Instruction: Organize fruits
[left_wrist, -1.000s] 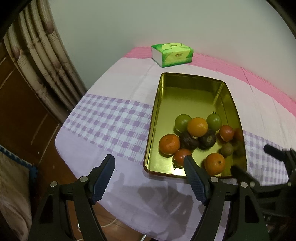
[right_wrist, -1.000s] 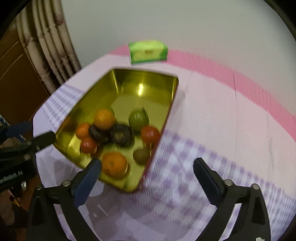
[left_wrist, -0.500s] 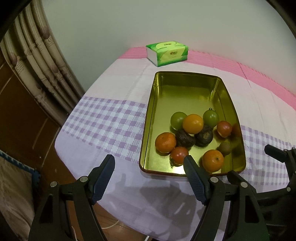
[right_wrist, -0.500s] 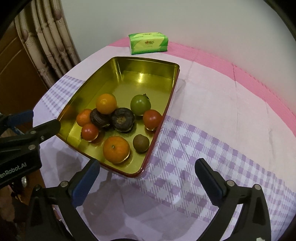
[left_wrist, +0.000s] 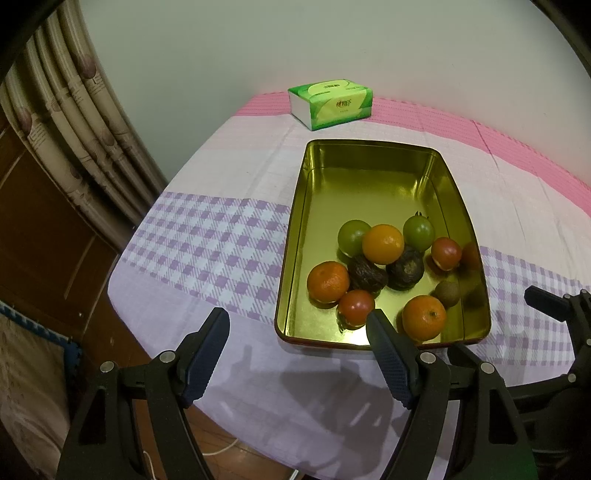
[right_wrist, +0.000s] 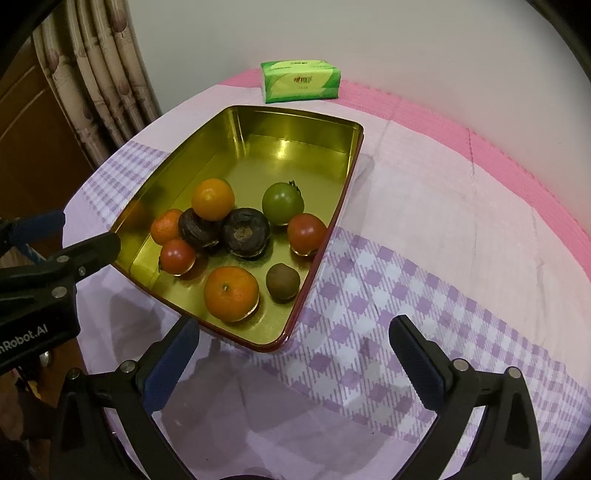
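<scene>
A gold tin tray (left_wrist: 293, 236) (right_wrist: 295, 136) sits on the checked tablecloth and holds several fruits bunched at its near end. Among them are an orange (left_wrist: 383, 243) (right_wrist: 213, 198), a mandarin (left_wrist: 423, 317) (right_wrist: 231, 292), a red tomato (left_wrist: 356, 306) (right_wrist: 177, 255), a green tomato (left_wrist: 418, 232) (right_wrist: 282, 203), a dark wrinkled fruit (left_wrist: 406, 267) (right_wrist: 245, 232) and a small brown fruit (left_wrist: 447, 293) (right_wrist: 282, 282). My left gripper (left_wrist: 297, 326) hovers open over the tray's near left corner, holding nothing. My right gripper (right_wrist: 293, 328) is open above the tray's near right corner, also with nothing in it.
A green tissue pack (left_wrist: 330, 103) (right_wrist: 300, 81) lies at the far edge by the wall. A curtain (left_wrist: 74, 122) and a wooden panel stand to the left. The table's left and near edges drop off close to the grippers. Bare cloth (right_wrist: 461, 229) lies right of the tray.
Both views shifted slightly and the right wrist view went from blurred to sharp. Tray and fruits kept their places. Both grippers stayed open.
</scene>
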